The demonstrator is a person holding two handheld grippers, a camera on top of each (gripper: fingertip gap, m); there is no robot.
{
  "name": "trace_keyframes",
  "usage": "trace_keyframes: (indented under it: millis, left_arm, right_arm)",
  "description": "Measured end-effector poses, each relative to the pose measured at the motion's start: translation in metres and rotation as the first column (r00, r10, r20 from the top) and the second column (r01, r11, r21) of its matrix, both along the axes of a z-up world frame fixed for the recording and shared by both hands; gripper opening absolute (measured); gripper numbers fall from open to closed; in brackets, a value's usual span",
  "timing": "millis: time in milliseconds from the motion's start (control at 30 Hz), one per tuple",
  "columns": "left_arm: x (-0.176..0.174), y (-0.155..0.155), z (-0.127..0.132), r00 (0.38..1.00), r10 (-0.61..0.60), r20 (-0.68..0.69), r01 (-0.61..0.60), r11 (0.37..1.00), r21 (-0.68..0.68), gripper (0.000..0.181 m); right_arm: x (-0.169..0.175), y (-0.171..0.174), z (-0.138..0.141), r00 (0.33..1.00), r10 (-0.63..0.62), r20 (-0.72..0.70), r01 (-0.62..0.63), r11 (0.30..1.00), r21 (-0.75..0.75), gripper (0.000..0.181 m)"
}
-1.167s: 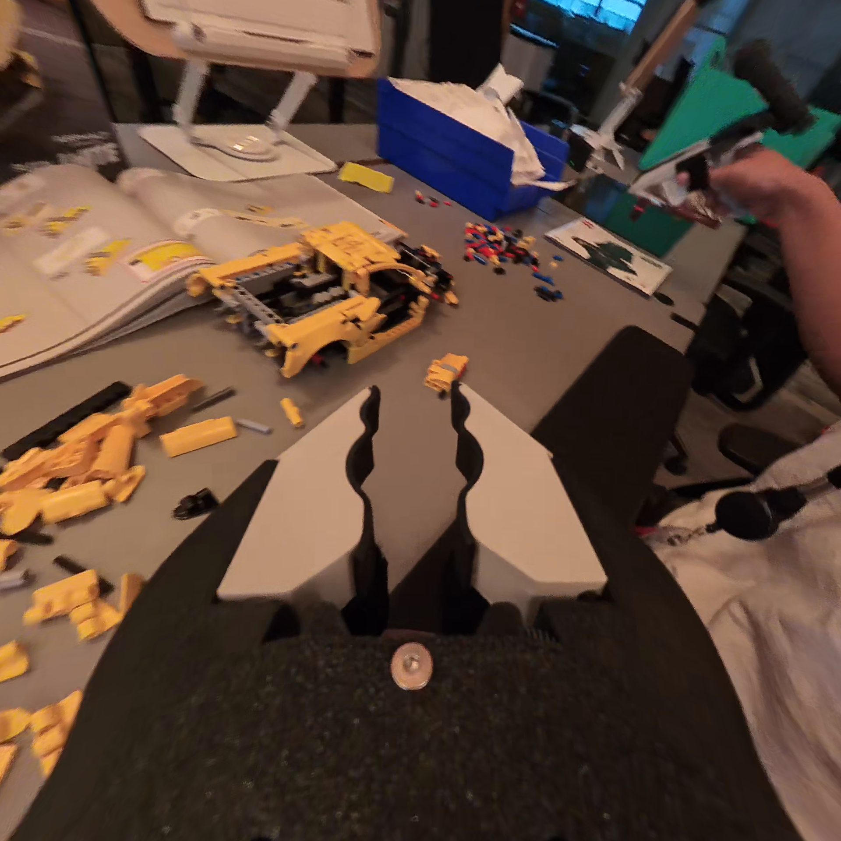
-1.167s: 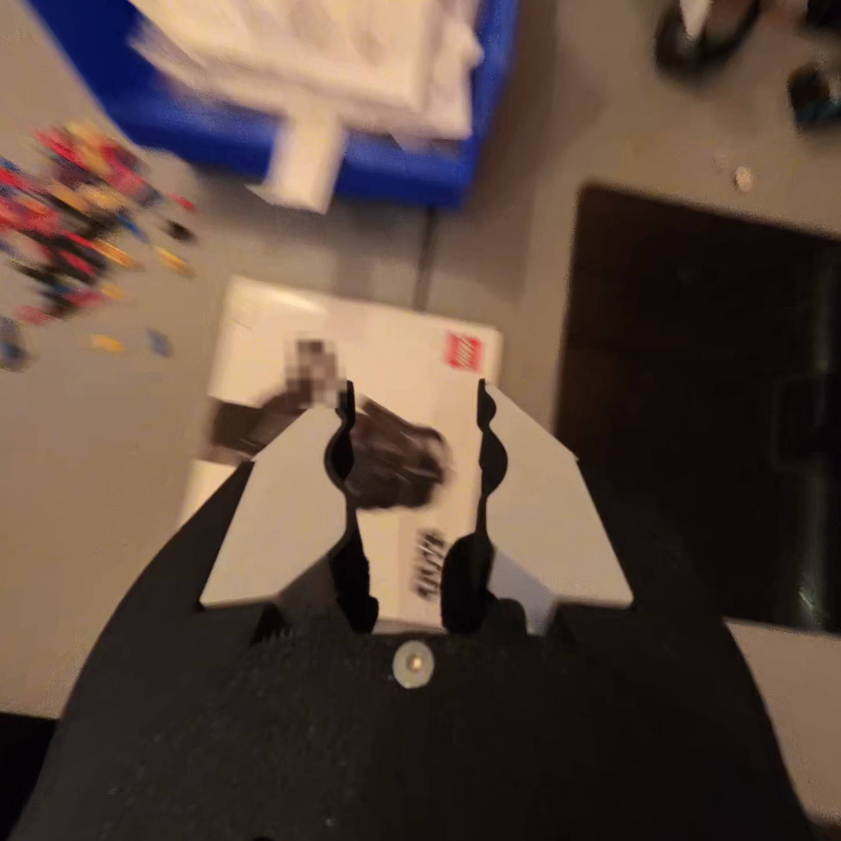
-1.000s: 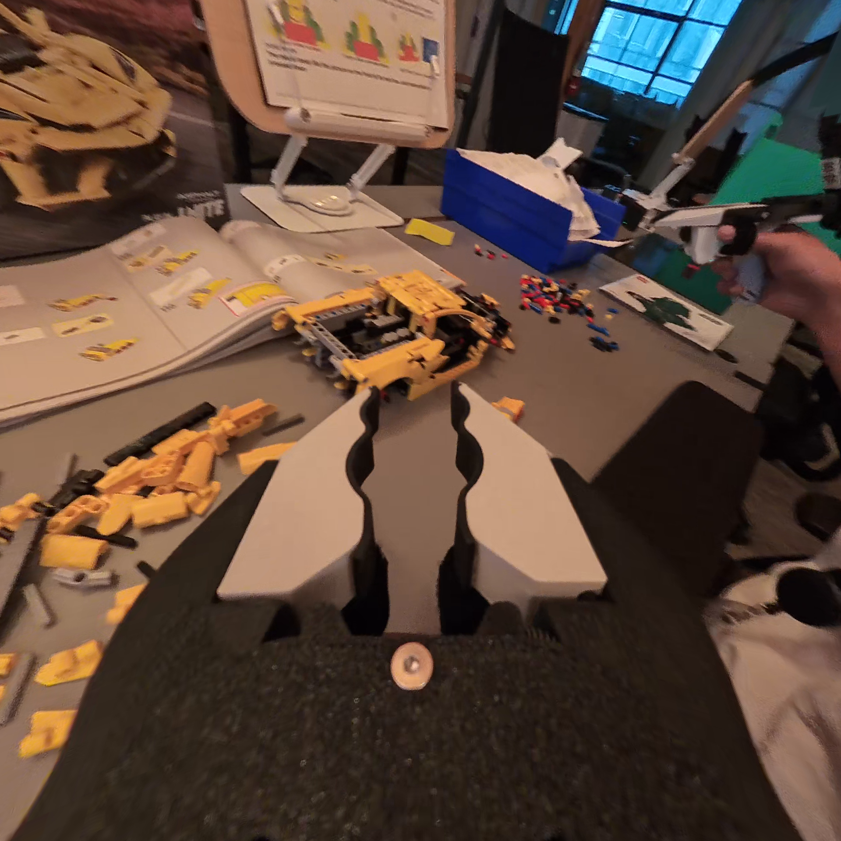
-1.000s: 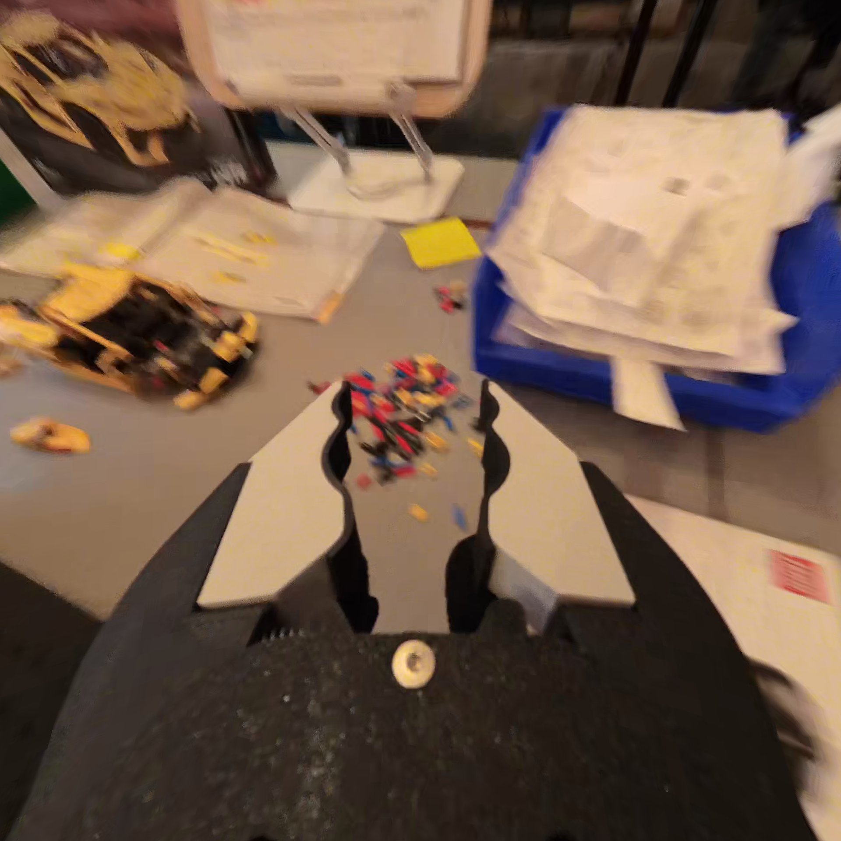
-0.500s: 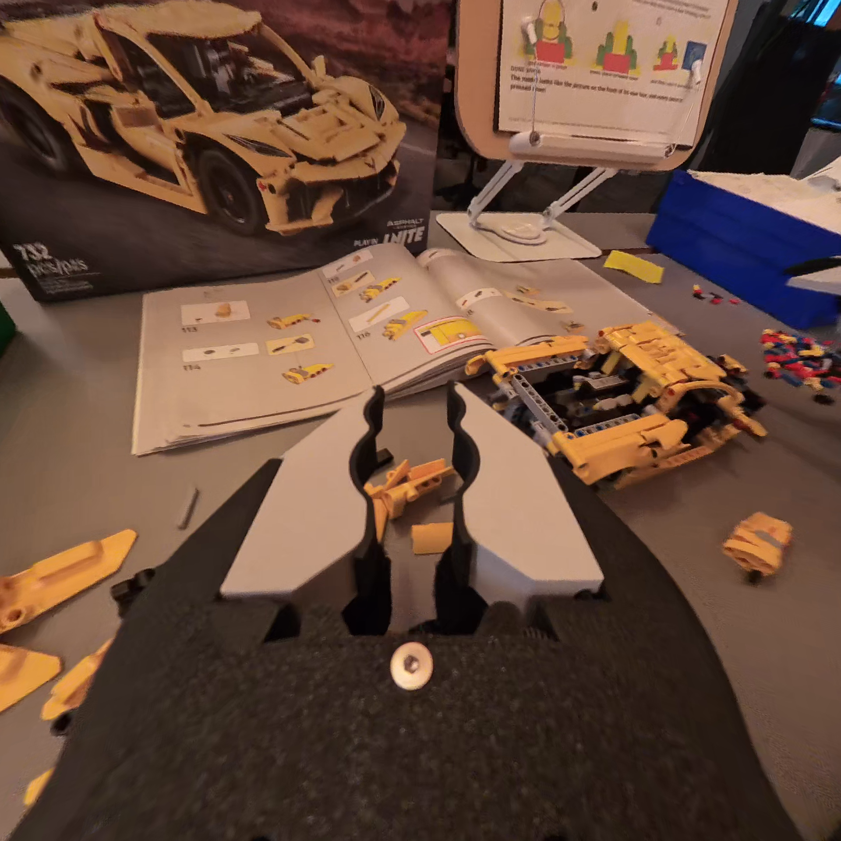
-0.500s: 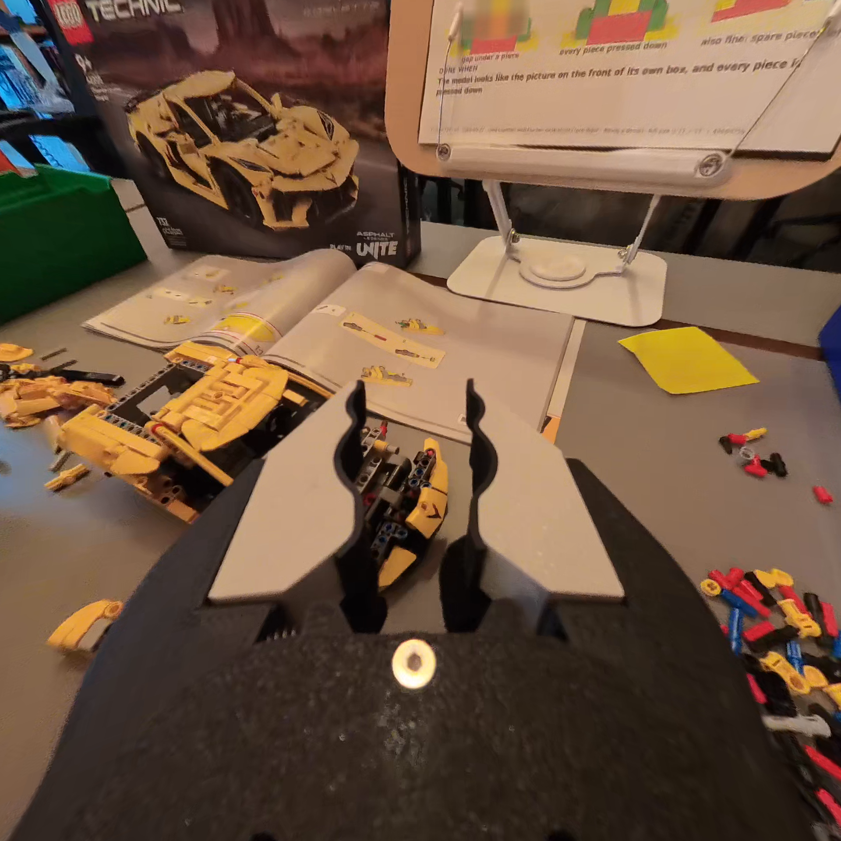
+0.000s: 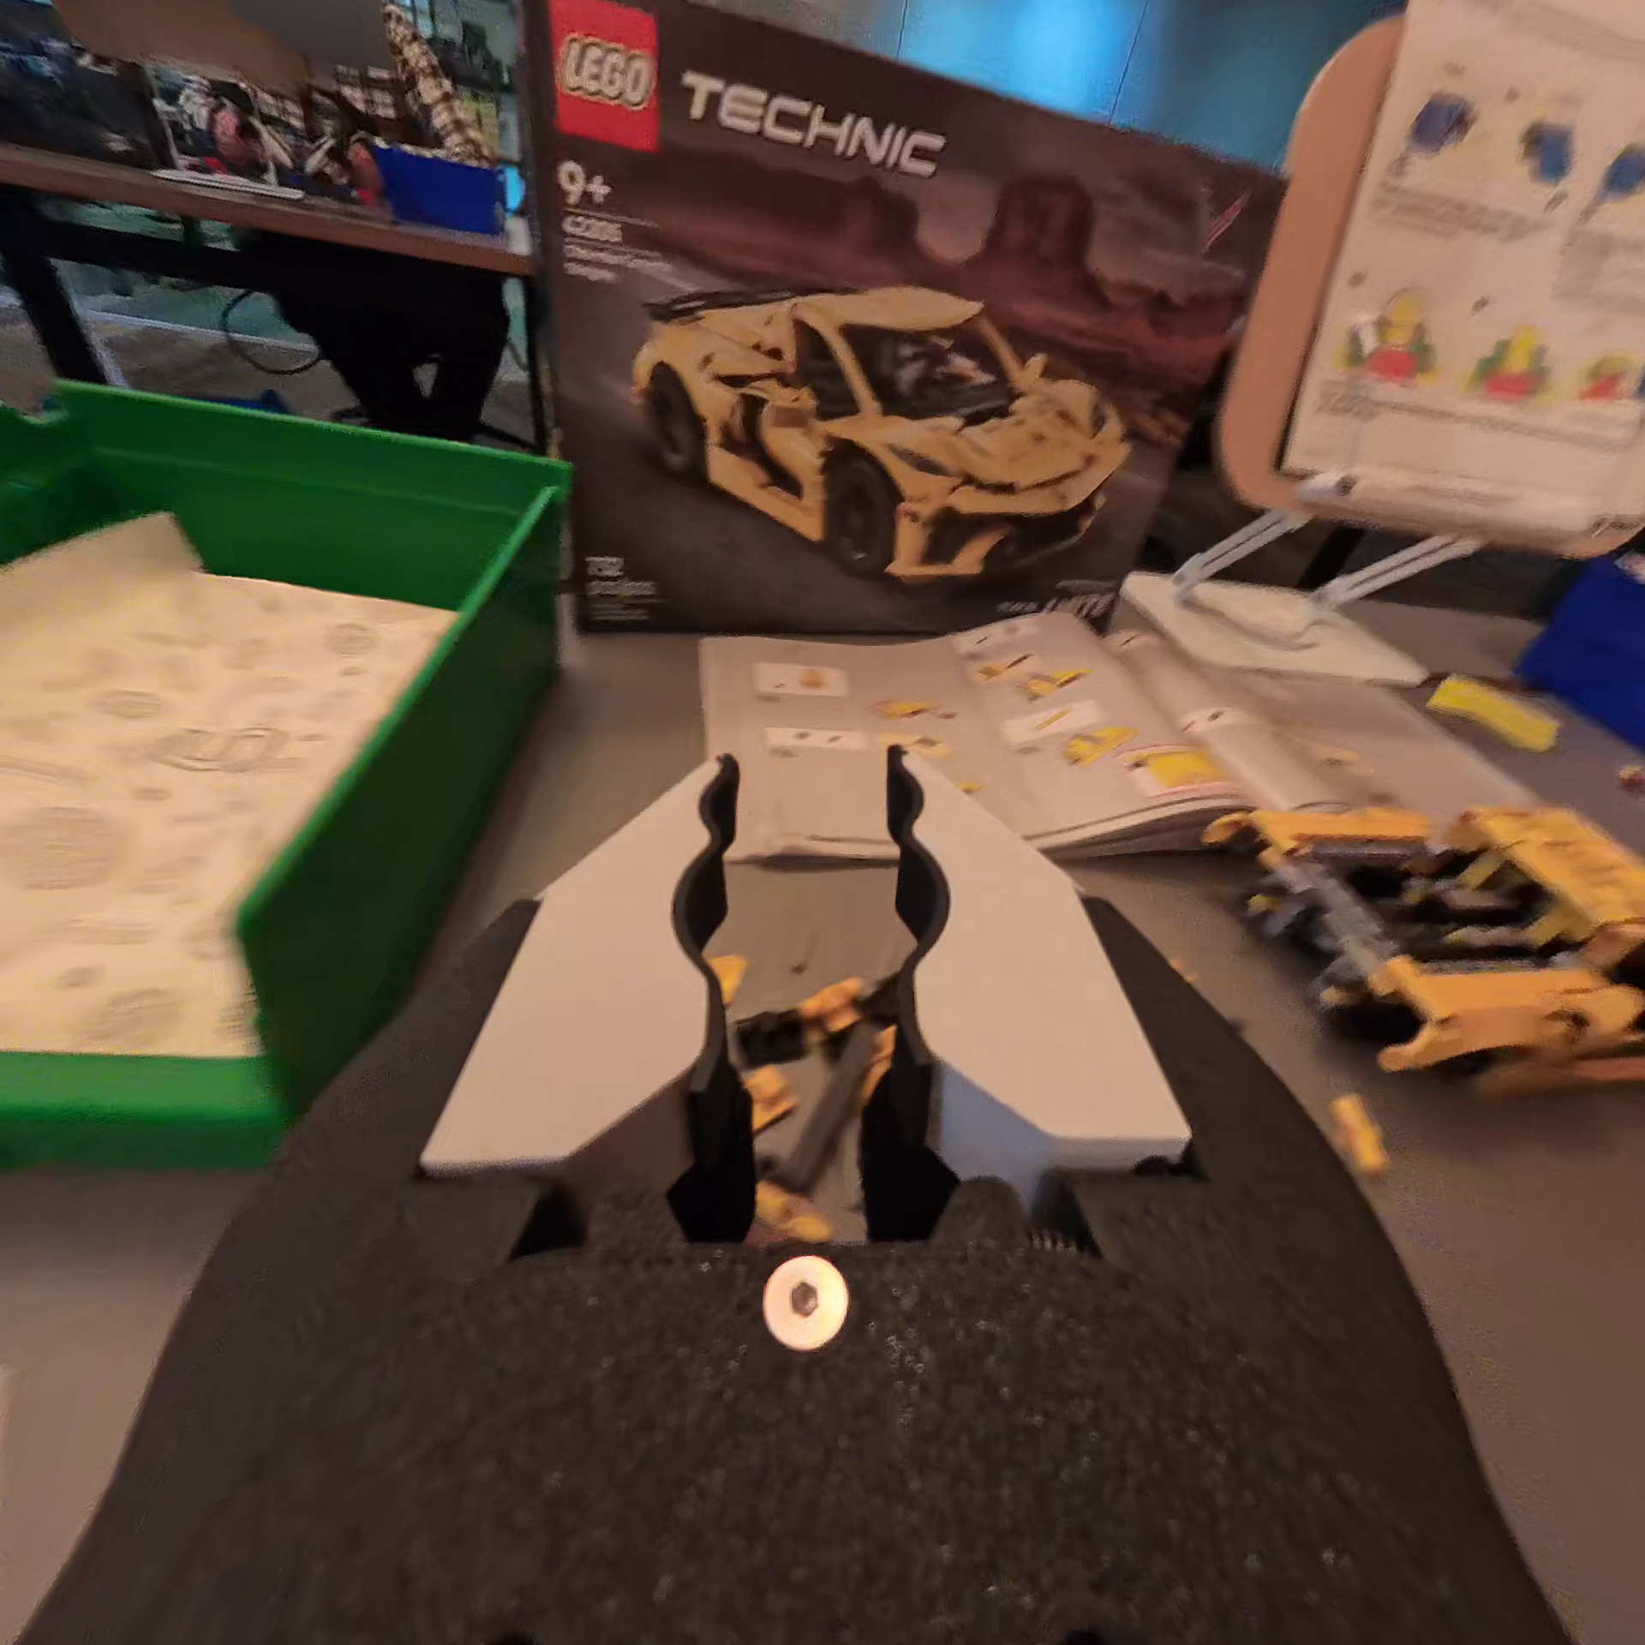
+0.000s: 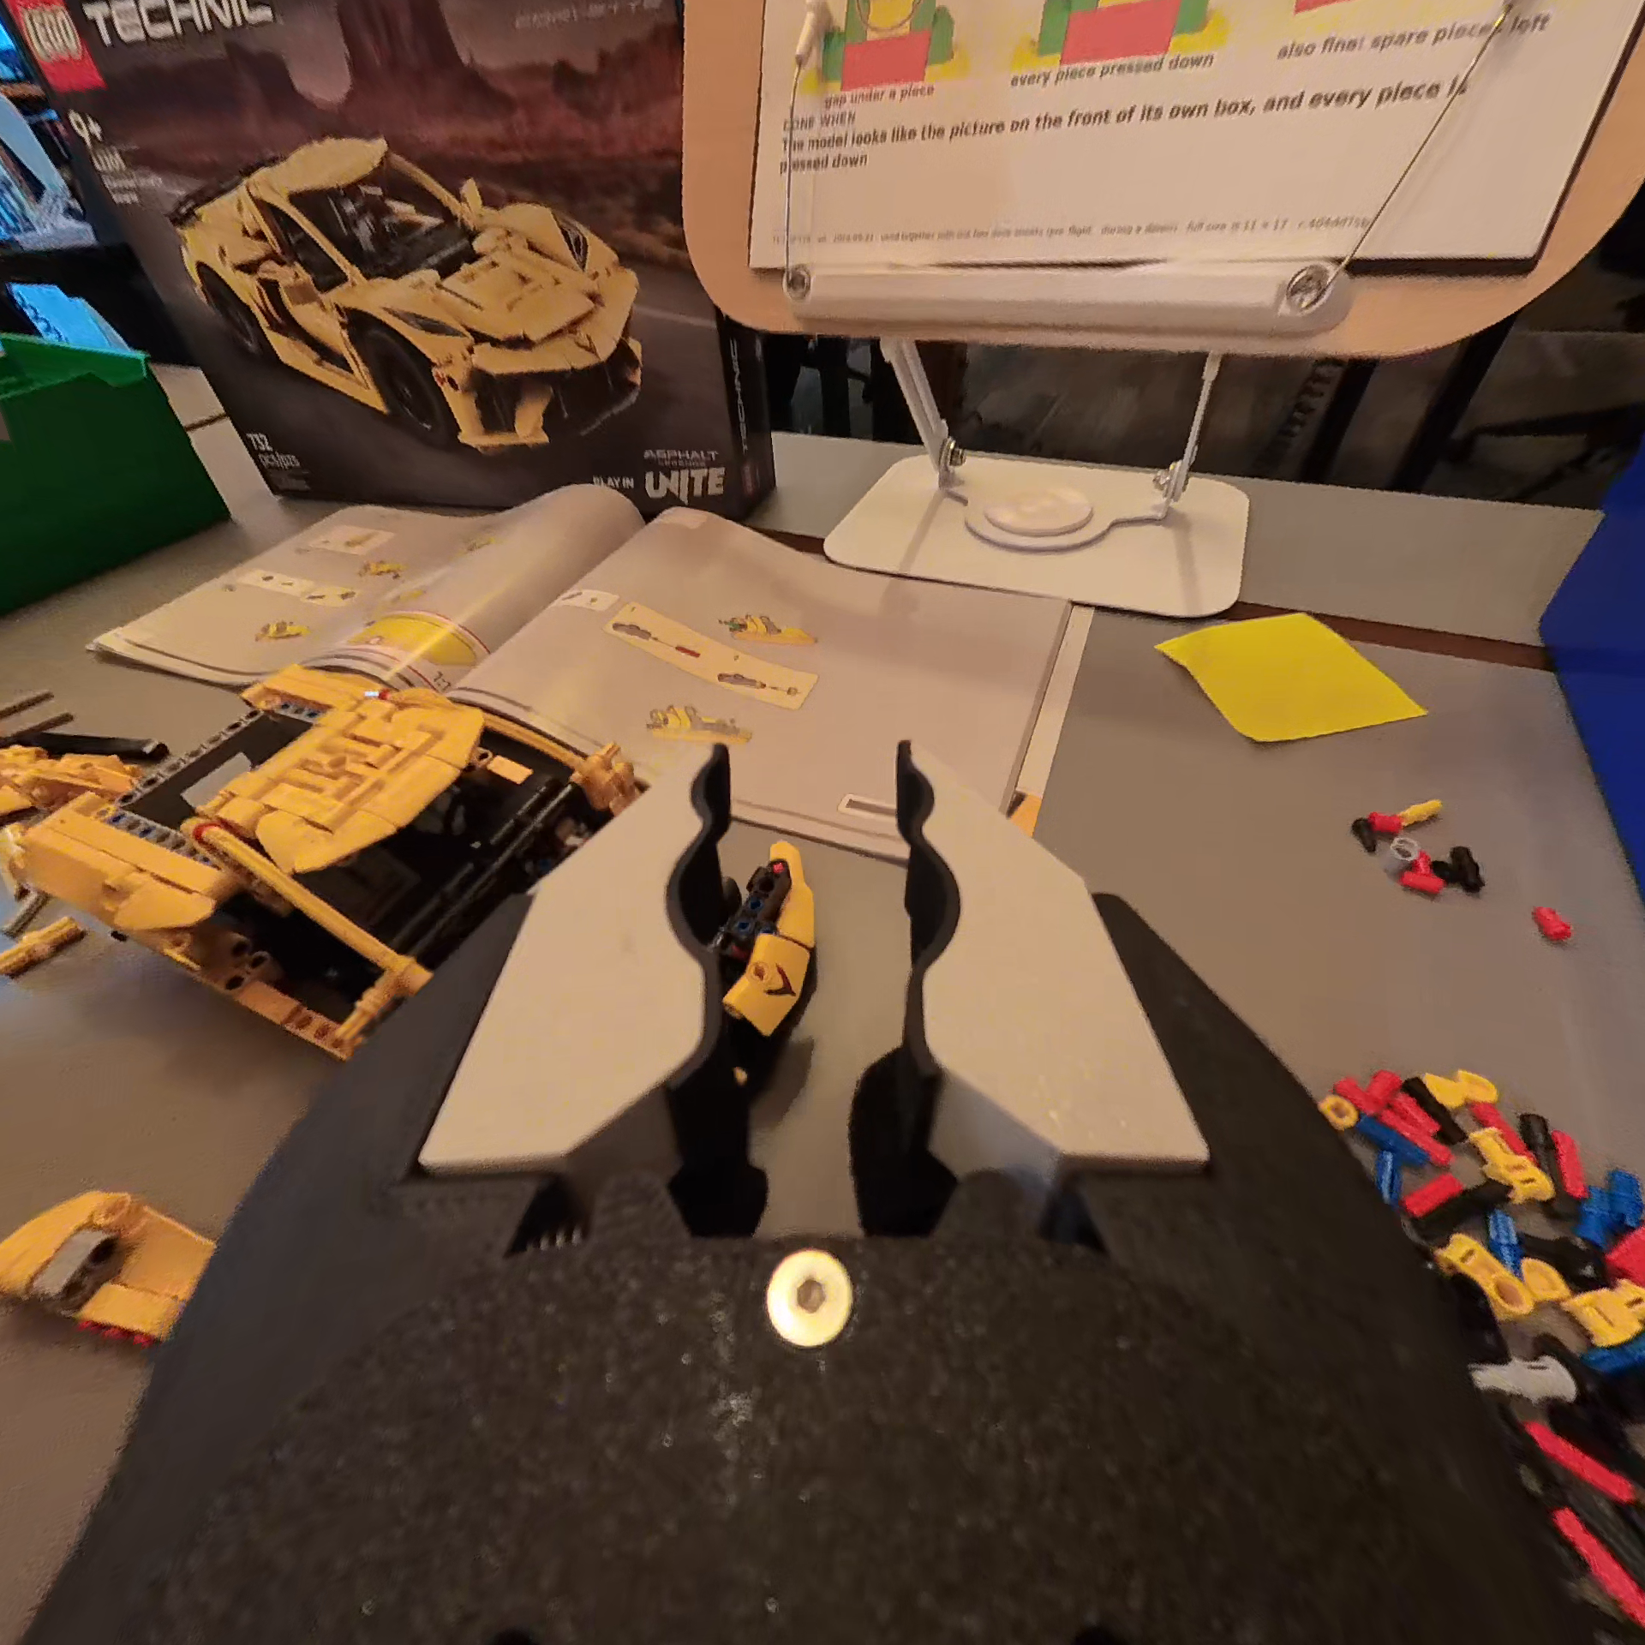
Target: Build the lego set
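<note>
The partly built yellow and black car point(image 8: 294, 828) lies on the grey table, left of my right gripper; it also shows at the right of the left wrist view point(image 7: 1460, 944). My right gripper point(image 8: 810, 757) is open and empty, above the car's right end, where a yellow curved panel point(image 8: 779, 944) shows between the fingers. My left gripper point(image 7: 808, 764) is open and empty above loose yellow and black pieces point(image 7: 819, 1033). The open instruction booklet point(image 8: 783, 676) lies behind the car, also in the left wrist view point(image 7: 1024, 721).
The set's box point(image 7: 890, 383) stands at the back. A green bin point(image 7: 374, 801) with paper is at the left. A paper stand point(image 8: 1041, 525), a yellow note point(image 8: 1282, 676), a blue bin's edge point(image 8: 1602, 641), small coloured pins point(image 8: 1495, 1193) and a loose yellow subassembly point(image 8: 89, 1264) lie around. My right gripper is the nearer one to the loose yellow subassembly point(image 8: 89, 1264): about 20 cm, against 35 cm.
Both grippers have swung left. The left one now looks at the green bin and the box; the right one has come closer to the car. Both jaws stay open.
</note>
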State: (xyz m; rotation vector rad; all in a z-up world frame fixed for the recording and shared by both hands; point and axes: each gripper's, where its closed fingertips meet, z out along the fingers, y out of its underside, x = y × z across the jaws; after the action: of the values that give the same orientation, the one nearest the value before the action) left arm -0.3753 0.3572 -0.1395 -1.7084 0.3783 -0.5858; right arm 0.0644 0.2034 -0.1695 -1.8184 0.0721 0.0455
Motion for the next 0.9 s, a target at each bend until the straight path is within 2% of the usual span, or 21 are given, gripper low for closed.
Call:
trace_keyframes:
  millis: [100, 167, 267, 367, 433, 533, 633, 733, 900]
  left_arm:
    - [-0.032, 0.004, -0.012, 0.985, -0.011, -0.173, 0.000, 0.998, -0.064, 0.037]
    - [-0.032, -0.008, -0.023, 0.973, -0.130, -0.190, 0.098, 0.980, -0.172, 0.037]
    - [-0.014, -0.041, -0.040, 0.931, -0.327, -0.160, 0.263, 0.909, -0.324, 0.037]
    - [-0.016, -0.068, -0.065, 0.853, -0.438, -0.283, 0.304, 0.859, -0.413, 0.037]
    - [-0.032, -0.076, -0.072, 0.827, -0.446, -0.342, 0.280, 0.854, -0.438, 0.037]
    - [-0.055, -0.088, -0.067, 0.843, -0.437, -0.313, 0.265, 0.845, -0.464, 0.037]
    - [-0.072, -0.104, -0.072, 0.820, -0.450, -0.352, 0.245, 0.834, -0.495, 0.037]
    - [-0.074, -0.121, -0.080, 0.785, -0.502, -0.363, 0.276, 0.808, -0.521, 0.037]
    - [-0.071, -0.122, -0.101, 0.713, -0.576, -0.400, 0.314, 0.772, -0.552, 0.031]
  right_arm:
    - [-0.002, 0.000, -0.002, 1.000, 0.013, -0.025, -0.013, 1.000, -0.010, 0.036]
    - [-0.002, 0.000, 0.002, 0.999, 0.015, -0.035, -0.015, 1.000, 0.002, 0.037]
    - [-0.003, -0.001, 0.002, 0.999, 0.018, -0.028, -0.018, 1.000, -0.003, 0.037]
    - [-0.006, -0.001, 0.001, 1.000, 0.023, -0.021, -0.024, 1.000, -0.008, 0.036]
    - [-0.007, -0.001, -0.002, 0.999, 0.030, -0.023, -0.031, 0.999, -0.019, 0.036]
    - [-0.012, 0.000, -0.002, 0.998, 0.049, -0.041, -0.050, 0.999, -0.019, 0.036]
    - [-0.017, 0.002, -0.002, 0.997, 0.067, -0.040, -0.068, 0.997, -0.022, 0.036]
    - [-0.022, 0.002, -0.002, 0.997, 0.078, -0.025, -0.078, 0.997, -0.026, 0.036]
    - [-0.025, 0.002, -0.001, 0.996, 0.084, -0.014, -0.084, 0.996, -0.026, 0.036]
